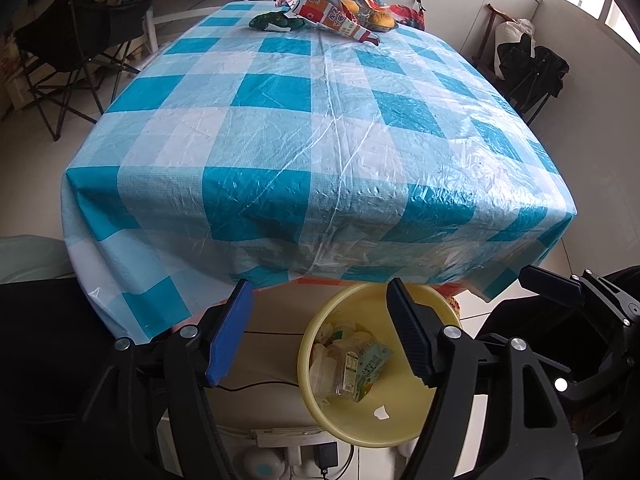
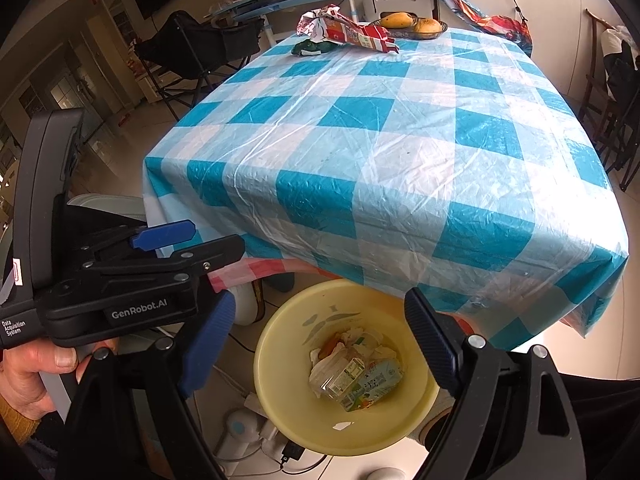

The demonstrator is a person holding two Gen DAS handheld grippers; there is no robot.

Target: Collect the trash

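A yellow trash bin (image 1: 340, 420) (image 2: 288, 412) stands on the floor below the table's near edge, holding a plastic bottle (image 1: 344, 372) (image 2: 344, 380), a green carton (image 1: 372, 360) (image 2: 380, 380) and crumpled paper. My left gripper (image 1: 320, 312) is open and empty above the bin. My right gripper (image 2: 320, 324) is open and empty above the bin too. At the table's far end lie a crumpled red-and-white snack wrapper (image 1: 324, 12) (image 2: 348, 32) and a dark green wrapper (image 1: 272, 22) (image 2: 310, 47).
The table carries a blue-and-white checked cloth (image 1: 320, 120) (image 2: 400, 140). A dish of yellow fruit (image 1: 376, 18) (image 2: 412, 26) stands at the far end. Folding chairs (image 1: 72, 52) (image 1: 528, 72) flank the table. A power strip and cables (image 1: 288, 440) lie by the bin.
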